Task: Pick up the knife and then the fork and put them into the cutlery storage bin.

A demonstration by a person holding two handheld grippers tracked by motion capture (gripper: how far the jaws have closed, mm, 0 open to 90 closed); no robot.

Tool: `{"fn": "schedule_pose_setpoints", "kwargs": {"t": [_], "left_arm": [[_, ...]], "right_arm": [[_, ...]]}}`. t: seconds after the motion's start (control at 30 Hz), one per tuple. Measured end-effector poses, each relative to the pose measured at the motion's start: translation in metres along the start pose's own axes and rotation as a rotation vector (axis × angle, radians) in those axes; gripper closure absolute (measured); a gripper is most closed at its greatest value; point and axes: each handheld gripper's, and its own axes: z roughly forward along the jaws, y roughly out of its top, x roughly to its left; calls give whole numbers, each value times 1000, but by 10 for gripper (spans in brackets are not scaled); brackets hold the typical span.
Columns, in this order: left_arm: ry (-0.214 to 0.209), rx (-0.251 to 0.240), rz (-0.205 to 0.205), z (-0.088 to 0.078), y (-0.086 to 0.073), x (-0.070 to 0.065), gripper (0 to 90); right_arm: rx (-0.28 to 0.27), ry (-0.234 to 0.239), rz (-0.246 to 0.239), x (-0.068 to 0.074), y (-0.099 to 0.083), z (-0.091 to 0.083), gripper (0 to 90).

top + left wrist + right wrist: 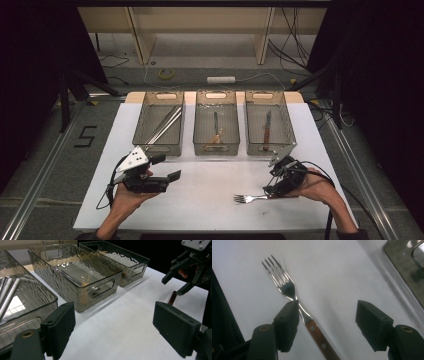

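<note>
While I watch high view: fork (248,198) flat on white table (210,195), near front edge, my right gripper (272,189) at its handle. Left gripper view: my left gripper (113,332) agape, empty. Right gripper view: jaws apart, fork between, unclamped.

Counter (210,200): plain white top. Fork (294,302): shiny silver tines and neck, reddish-brown handle with two pale rivets. Three bins (216,145): smoky grey-brown, see-through, rippled walls, ribbed floors. Right hand-held gripper (327,322): matte black pads. Left hand-held gripper (112,332): also matte black, grey plate with dark dots.
</note>
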Motion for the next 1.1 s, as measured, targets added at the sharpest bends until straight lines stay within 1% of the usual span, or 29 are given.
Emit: {"fn": "schedule_pose_setpoints", "kwargs": {"t": [0.03,0.1,0.2,0.27,0.43,0.47,0.53,0.63,0.67,0.8,0.87,0.93,1.0,1.1], "left_arm": [[0,-2,0,0,0,0,178],[0,3,3,1,0,0,178],[0,-1,1,0,0,0,178],[0,1,2,1,0,0,178],[-3,2,1,1,0,-1,179],[-1,4,5,1,0,-1,179],[-1,1,4,1,0,-1,179],[-1,4,5,1,0,-1,179],[-1,4,6,1,0,-1,179],[-1,4,5,1,0,-1,178],[-1,3,5,1,0,-1,178],[-3,3,2,1,0,-1,178],[0,7,9,1,0,-1,178],[-2,2,1,2,0,-1,178]], "right_arm": [[6,1,4,1,-1,1,383],[12,11,-11,0,-5,3,399],[37,7,-13,1,-8,5,414],[43,13,-5,2,-10,7,424],[77,18,-17,2,-16,13,450],[83,17,-12,3,-16,14,454],[101,17,-25,4,-19,16,464],[100,29,-20,4,-22,18,491],[106,32,-29,4,-23,19,499],[124,30,-34,5,-24,21,525],[135,25,-46,5,-25,22,540],[137,26,-50,6,-25,23,553],[141,21,-53,6,-26,24,568],[143,13,-60,7,-26,24,583]]}}
